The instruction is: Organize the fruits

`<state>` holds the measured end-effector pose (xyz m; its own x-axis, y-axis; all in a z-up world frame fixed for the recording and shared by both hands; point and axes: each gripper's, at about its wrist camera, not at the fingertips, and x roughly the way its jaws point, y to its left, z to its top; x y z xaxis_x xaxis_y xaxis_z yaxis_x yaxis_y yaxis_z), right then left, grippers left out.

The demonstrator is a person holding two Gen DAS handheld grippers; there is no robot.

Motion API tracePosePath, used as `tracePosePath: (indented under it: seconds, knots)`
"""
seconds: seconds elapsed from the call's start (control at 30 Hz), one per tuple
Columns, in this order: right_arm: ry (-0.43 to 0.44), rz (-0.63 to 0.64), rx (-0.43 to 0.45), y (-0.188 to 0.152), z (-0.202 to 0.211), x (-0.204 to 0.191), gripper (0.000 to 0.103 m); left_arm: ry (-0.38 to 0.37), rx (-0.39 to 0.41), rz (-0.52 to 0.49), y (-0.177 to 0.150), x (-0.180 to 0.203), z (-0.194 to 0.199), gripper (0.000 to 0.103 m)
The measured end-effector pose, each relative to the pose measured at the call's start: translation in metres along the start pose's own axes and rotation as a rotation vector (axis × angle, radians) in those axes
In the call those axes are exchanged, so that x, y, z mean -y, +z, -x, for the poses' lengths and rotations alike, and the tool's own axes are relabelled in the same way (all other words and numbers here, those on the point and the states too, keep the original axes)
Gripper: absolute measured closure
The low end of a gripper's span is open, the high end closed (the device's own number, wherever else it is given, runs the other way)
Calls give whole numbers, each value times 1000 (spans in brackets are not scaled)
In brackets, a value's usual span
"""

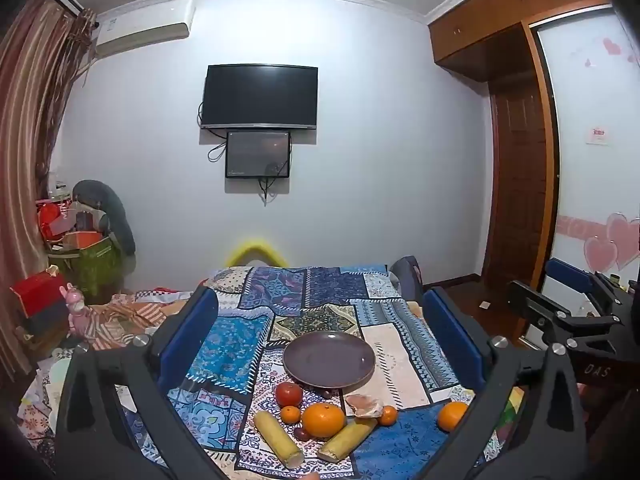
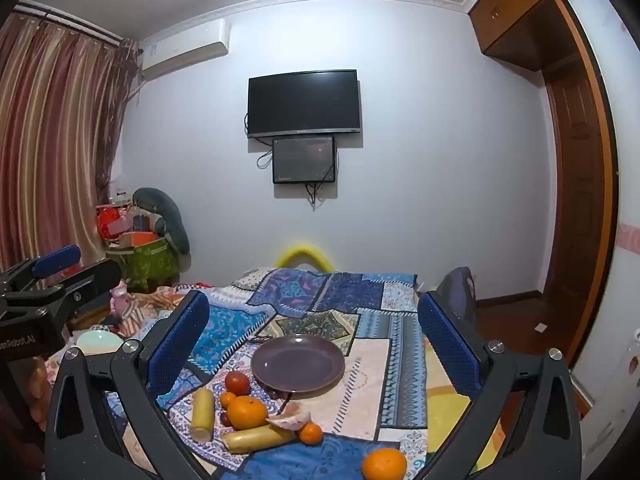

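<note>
Both the left gripper (image 1: 320,344) and right gripper (image 2: 314,344) are released and empty above the bed, fruits (image 1: 323,420) lying lower centre before the empty plate (image 1: 329,358), nearer the left gripper.

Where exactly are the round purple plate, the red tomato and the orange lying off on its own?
Round purple plate (image 1: 329,357): left wrist view, bare centre of the dish.
Red tomato (image 1: 289,394): left wrist view, middle of its skin.
Lone orange (image 2: 384,464): right wrist view, middle of its peel.
</note>
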<state>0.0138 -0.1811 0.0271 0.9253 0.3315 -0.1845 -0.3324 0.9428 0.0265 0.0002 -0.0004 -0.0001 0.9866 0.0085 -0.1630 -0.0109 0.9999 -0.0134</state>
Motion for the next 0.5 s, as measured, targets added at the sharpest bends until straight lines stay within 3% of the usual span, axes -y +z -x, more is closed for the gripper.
tracePosePath:
  seconds: [0.23, 0.5]
  knots:
    - [7, -8, 0, 1, 1, -1, 0, 22, 3, -12, -3, 15, -3, 0]
    - [-3, -25, 13, 5, 7, 5, 0, -12, -1, 0, 0, 6, -1, 0]
